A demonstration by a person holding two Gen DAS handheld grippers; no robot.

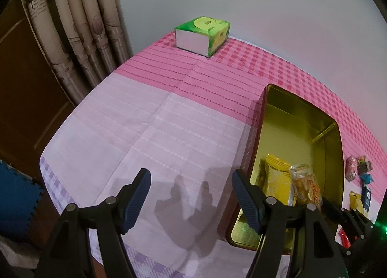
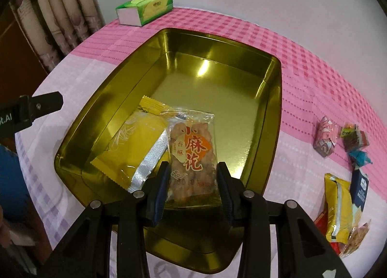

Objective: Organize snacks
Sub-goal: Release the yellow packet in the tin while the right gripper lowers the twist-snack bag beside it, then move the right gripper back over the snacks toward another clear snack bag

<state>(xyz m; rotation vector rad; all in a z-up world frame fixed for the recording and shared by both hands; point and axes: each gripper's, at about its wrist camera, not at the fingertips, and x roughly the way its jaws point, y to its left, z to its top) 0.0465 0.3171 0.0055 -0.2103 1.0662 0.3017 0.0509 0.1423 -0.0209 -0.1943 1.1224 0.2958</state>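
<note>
Right gripper is over the near end of the gold tin, jaws narrow with the clear fried-twist snack packet between the pads; a yellow packet lies just left of it in the tin. Left gripper hangs wide open and empty over the tablecloth, tin to its right. Loose snacks sit right of the tin.

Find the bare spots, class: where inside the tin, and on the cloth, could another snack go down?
The tin's far half is bare, behind the yellow packet and clear packet. The cloth between tin and tissue box is free. Crowded: right of the tin, by the loose snacks.
</note>
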